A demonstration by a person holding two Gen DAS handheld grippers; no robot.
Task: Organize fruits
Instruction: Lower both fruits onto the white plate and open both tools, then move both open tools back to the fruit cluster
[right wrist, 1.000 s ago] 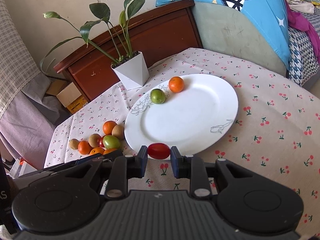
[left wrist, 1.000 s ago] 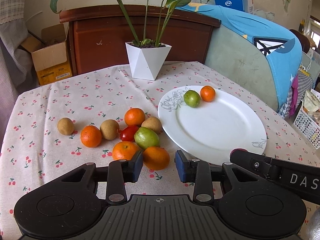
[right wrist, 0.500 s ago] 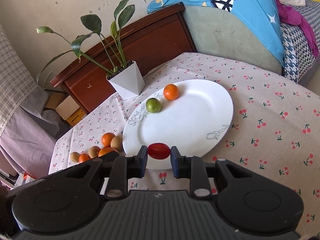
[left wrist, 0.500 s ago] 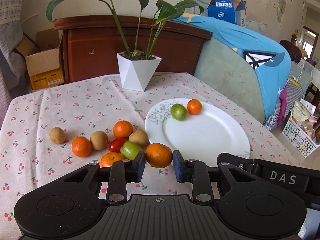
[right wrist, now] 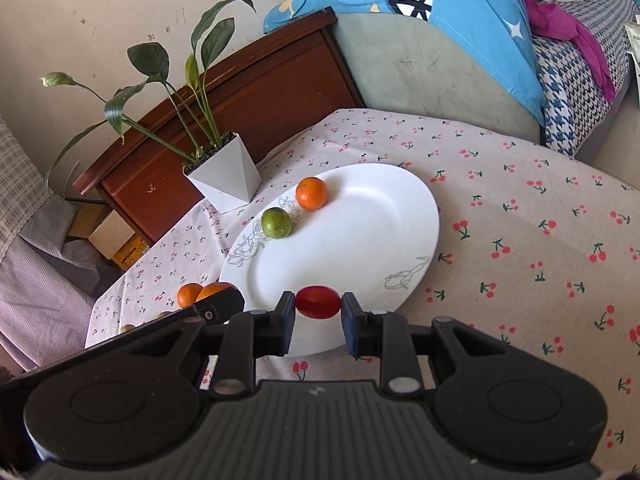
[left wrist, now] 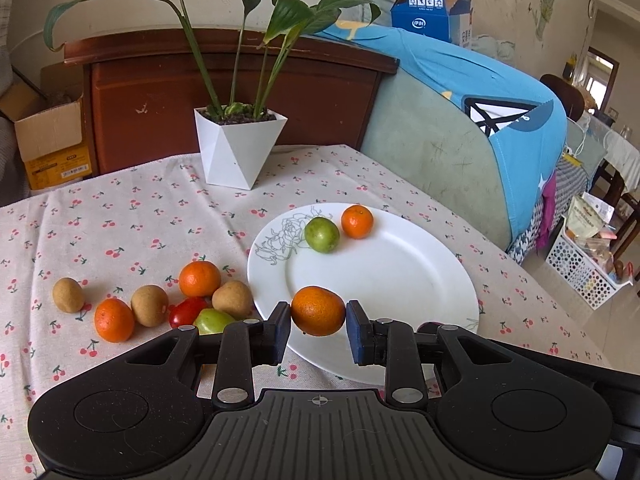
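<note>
Left tongs point(left wrist: 318, 322) clenched on round dimpled orange point(left wrist: 318, 311) above near rim of glossy white plate point(left wrist: 384, 280). Right tongs point(right wrist: 318, 314) clenched on smooth oval red tomato point(right wrist: 318, 303), same rim.

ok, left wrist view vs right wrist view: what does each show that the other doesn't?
Left wrist only: the left gripper shut on an orange, and the loose pile on the cloth with the brown fruits, a green fruit and a blue box behind.

Right wrist only: the right gripper shut on a red tomato, and a purple cloth.

Both: the white plate holding a lime and a small orange, and the potted plant.
</note>
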